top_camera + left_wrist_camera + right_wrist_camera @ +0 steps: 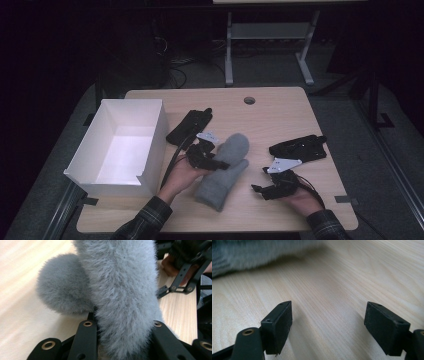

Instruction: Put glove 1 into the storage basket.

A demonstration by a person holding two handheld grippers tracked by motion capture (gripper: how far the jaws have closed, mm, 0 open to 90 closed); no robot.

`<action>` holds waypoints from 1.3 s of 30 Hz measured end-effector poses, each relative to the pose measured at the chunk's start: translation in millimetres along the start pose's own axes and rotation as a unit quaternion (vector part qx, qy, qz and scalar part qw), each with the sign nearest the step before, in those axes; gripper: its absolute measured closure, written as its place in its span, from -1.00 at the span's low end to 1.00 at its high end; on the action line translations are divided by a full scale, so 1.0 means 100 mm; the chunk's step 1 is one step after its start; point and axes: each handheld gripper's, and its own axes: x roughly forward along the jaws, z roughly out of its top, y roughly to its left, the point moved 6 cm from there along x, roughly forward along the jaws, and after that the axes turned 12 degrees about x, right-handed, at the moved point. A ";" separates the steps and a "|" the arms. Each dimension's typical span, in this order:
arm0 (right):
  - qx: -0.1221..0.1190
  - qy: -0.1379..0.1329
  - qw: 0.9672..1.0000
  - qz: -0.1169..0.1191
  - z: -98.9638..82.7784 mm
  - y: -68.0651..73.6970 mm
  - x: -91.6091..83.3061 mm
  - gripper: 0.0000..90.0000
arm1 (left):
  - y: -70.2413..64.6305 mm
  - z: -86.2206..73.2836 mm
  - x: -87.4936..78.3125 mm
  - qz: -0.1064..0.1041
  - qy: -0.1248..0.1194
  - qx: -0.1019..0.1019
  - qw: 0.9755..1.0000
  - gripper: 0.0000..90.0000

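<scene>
Grey fluffy mitten (226,168) lying mid-table (280,107), beside a white box (120,145). Pinched near its thumb by the left gripper (212,161). Right gripper (260,189) spread wide over bare wood, just beside the mitten, holding nothing.

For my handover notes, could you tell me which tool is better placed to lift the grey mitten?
Left. The left tool already straddles the grey mitten; the right tool sits open, apart on the table.
</scene>
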 end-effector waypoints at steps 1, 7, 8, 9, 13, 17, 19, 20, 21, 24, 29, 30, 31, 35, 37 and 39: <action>-0.001 0.000 1.000 0.000 0.00 0.00 0.00 -0.50 | 0.01 0.02 -0.04 0.004 -0.003 -0.001 1.000 0.59; -0.001 -0.002 1.000 0.000 0.00 0.00 0.00 -0.50 | 0.03 0.17 -0.28 0.025 -0.012 0.002 1.000 0.59; -0.001 -0.002 1.000 0.001 0.00 0.00 0.00 -0.50 | 0.04 0.20 -0.32 0.031 -0.012 0.003 0.999 0.59; -0.001 -0.002 1.000 0.001 0.00 0.00 0.00 -0.50 | 0.04 0.22 -0.36 0.034 -0.012 0.005 0.999 0.59; -0.001 -0.001 1.000 0.001 0.00 0.00 0.00 -0.50 | 0.08 0.32 -0.54 0.048 -0.015 0.005 0.999 0.59; 0.002 -0.001 1.000 0.001 0.00 0.00 0.00 -0.50 | 0.12 0.41 -0.74 0.060 -0.023 0.006 0.998 0.59; 0.001 -0.001 1.000 0.001 0.00 0.00 0.00 -0.50 | 0.15 0.46 -0.85 0.066 -0.026 0.007 0.997 0.59; 0.002 -0.001 1.000 0.001 0.00 0.00 0.00 -0.50 | 0.17 0.49 -0.92 0.070 -0.029 0.008 0.997 0.59; 0.001 -0.001 1.000 0.001 0.00 0.00 0.00 -0.50 | 0.18 0.51 -0.95 0.073 -0.031 0.007 0.997 0.59; 0.000 -0.001 1.000 0.001 0.00 0.00 0.00 -0.50 | 0.24 0.57 -1.14 0.086 -0.033 0.010 0.996 0.59; 0.001 -0.001 1.000 0.001 0.00 0.00 0.00 -0.50 | 0.35 0.62 -1.42 0.106 -0.037 0.004 0.994 0.59; 0.000 -0.001 1.000 0.001 0.00 0.00 0.00 -0.50 | 0.36 0.62 -1.47 0.110 -0.038 0.003 0.993 0.59; 0.000 -0.001 1.000 0.001 0.00 0.00 0.00 -0.50 | 0.38 0.62 -1.55 0.114 -0.042 -0.001 0.993 0.59; -0.001 -0.001 1.000 0.001 0.00 0.00 0.00 -0.50 | 0.45 0.60 -1.80 0.128 -0.051 -0.010 0.990 0.59; -0.001 -0.001 1.000 0.001 0.00 0.00 0.00 -0.50 | 0.48 0.58 -1.89 0.134 -0.056 -0.014 0.989 0.59; -0.001 -0.001 1.000 0.001 0.00 0.00 0.00 -0.50 | 0.51 0.55 -2.00 0.138 -0.060 -0.018 0.988 0.59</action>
